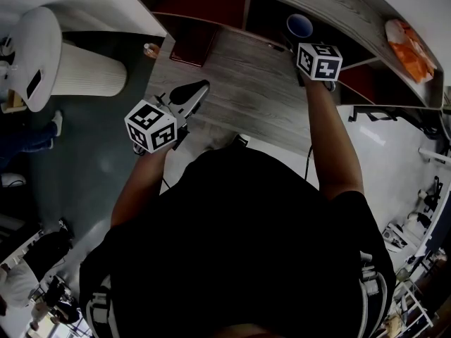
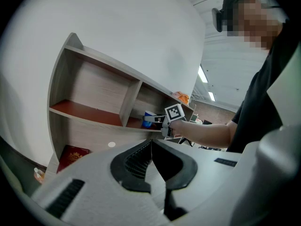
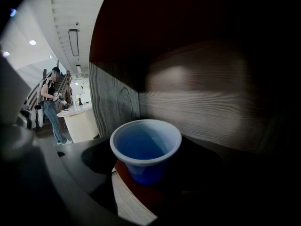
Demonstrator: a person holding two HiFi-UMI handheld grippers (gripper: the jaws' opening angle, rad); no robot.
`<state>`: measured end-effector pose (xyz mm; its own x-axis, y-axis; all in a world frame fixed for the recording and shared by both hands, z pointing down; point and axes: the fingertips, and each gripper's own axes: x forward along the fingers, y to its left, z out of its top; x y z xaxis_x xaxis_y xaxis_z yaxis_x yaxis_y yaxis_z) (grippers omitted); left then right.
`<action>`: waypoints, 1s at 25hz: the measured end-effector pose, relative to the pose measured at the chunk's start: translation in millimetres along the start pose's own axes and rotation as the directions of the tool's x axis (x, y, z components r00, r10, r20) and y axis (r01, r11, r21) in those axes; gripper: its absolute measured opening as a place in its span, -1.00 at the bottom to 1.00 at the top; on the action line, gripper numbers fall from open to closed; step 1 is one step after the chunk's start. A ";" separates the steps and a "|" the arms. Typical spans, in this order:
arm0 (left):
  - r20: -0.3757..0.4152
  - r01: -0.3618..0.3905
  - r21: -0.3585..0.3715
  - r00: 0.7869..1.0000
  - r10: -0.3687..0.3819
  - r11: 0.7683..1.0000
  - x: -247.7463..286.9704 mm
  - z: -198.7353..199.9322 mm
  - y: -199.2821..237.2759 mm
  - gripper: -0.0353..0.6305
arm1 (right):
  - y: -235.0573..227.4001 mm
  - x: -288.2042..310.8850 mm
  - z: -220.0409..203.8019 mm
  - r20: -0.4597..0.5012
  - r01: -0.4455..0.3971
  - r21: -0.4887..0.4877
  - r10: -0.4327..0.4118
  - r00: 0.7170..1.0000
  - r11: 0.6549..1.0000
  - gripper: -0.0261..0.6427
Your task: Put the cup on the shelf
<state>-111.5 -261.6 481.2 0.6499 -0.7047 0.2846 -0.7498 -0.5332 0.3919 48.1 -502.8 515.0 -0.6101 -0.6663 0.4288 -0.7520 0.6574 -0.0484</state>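
Upright blue cup (image 3: 146,149), mouth up, long axis vertical, on the red board of the shelf (image 2: 94,86), near the front edge. Right gripper (image 1: 304,42) at the compartment, jaws spread wide on either side of the cup, not pressing it. Left gripper (image 2: 151,145) well apart from the shelf, jaws closed together on nothing. Wooden divider (image 3: 113,102) just beside the cup; back panel close behind. Red booklet (image 2: 71,157) lower down; orange packet (image 1: 409,48) on top.
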 end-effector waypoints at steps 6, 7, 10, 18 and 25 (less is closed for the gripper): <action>-0.003 0.011 0.006 1.000 -0.011 1.000 -3.2 -1.7 -3.8 -0.84 | -1.9 -10.5 -1.1 0.010 0.025 0.002 -0.025 1.000 1.000 0.20; -0.004 0.013 0.007 1.000 -0.013 1.000 -3.4 -2.2 -4.1 -0.84 | -1.7 -12.2 -2.3 0.009 0.026 0.003 -0.026 1.000 1.000 0.20; -0.005 0.022 0.010 1.000 -0.022 1.000 -4.9 -2.9 -5.6 -0.83 | -1.0 -18.7 -7.7 0.007 0.036 0.007 -0.036 0.999 0.999 0.20; -0.005 0.047 0.023 0.999 -0.047 0.999 -9.6 -3.3 -12.8 -0.83 | 0.3 -39.6 -15.1 0.013 0.066 0.015 -0.066 0.998 0.998 0.19; -0.014 0.067 0.031 0.998 -0.066 0.997 -16.4 -7.1 -20.3 -0.84 | 9.2 -58.0 -22.8 0.012 0.069 0.019 -0.069 0.998 0.997 0.19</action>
<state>-106.0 -235.9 474.8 0.6999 -0.6613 0.2700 -0.7082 -0.5934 0.3825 82.3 -450.1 510.3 -0.5599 -0.7141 0.4203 -0.7967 0.6033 -0.0364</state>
